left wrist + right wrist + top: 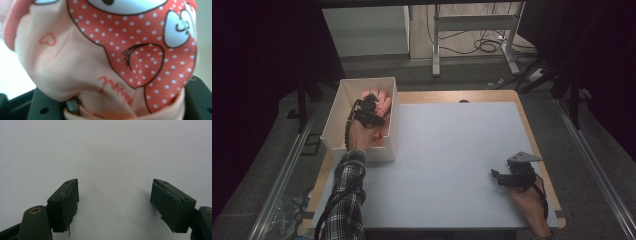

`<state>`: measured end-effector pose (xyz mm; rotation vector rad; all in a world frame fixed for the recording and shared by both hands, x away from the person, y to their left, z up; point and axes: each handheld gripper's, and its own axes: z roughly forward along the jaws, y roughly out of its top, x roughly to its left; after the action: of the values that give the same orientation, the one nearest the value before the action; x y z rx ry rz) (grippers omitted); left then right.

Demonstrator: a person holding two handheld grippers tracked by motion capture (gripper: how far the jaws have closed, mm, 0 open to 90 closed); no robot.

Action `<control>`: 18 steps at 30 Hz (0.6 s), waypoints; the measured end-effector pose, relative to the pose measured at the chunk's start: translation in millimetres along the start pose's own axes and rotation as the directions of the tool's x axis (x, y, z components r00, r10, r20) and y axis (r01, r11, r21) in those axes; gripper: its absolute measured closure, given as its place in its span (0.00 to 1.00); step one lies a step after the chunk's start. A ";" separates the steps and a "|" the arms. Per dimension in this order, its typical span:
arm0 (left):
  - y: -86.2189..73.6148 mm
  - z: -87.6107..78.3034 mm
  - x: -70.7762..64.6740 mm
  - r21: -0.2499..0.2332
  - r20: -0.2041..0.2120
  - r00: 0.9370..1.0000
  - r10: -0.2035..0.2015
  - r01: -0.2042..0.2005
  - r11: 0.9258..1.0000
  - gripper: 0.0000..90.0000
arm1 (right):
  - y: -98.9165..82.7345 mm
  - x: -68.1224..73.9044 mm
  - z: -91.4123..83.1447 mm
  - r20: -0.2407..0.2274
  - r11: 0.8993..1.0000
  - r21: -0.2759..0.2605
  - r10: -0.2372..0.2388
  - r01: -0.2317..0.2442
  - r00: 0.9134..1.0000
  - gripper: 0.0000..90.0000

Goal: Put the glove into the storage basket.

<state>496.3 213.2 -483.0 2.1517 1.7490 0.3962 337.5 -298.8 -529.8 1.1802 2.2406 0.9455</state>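
While reaching into the white box (pixel 337 107) at the worktop's (pixel 447 160) far left corner, left tool (pixel 371 102) holding a pink polka-dot cloth (pixel 105 62) between its jaws; right tool (pixel 113 202) resting spread on bare worktop.

Left tongs (pixel 371 102) inside white box (pixel 334 117) on pink cloth (pixel 382 100), right tongs (pixel 498 176) on white table (pixel 452 150)

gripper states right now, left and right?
Left gripper: inside the white box, pink printed cloth between its jaws; grip cannot be told.
Right gripper: open, holding nothing, over the table.
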 end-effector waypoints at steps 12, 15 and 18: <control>1.2 9.6 -0.6 0.057 0.006 1.000 -0.003 0.003 0.998 0.07 | 0.0 0.1 0.0 0.000 1.000 0.000 0.000 0.000 1.000 0.26; 0.1 9.5 -0.9 0.061 0.006 1.000 0.001 -0.002 0.998 0.05 | 0.0 0.1 0.0 0.000 1.000 0.000 0.001 -0.001 1.000 0.26; -1.1 9.8 -1.7 0.061 0.007 1.000 0.007 -0.008 0.998 0.04 | 0.0 0.1 0.0 0.000 1.000 0.000 0.000 0.000 1.000 0.26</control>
<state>499.1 210.8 -492.4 2.1990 1.7714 0.3408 337.5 -298.7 -529.8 1.1804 2.2401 0.9461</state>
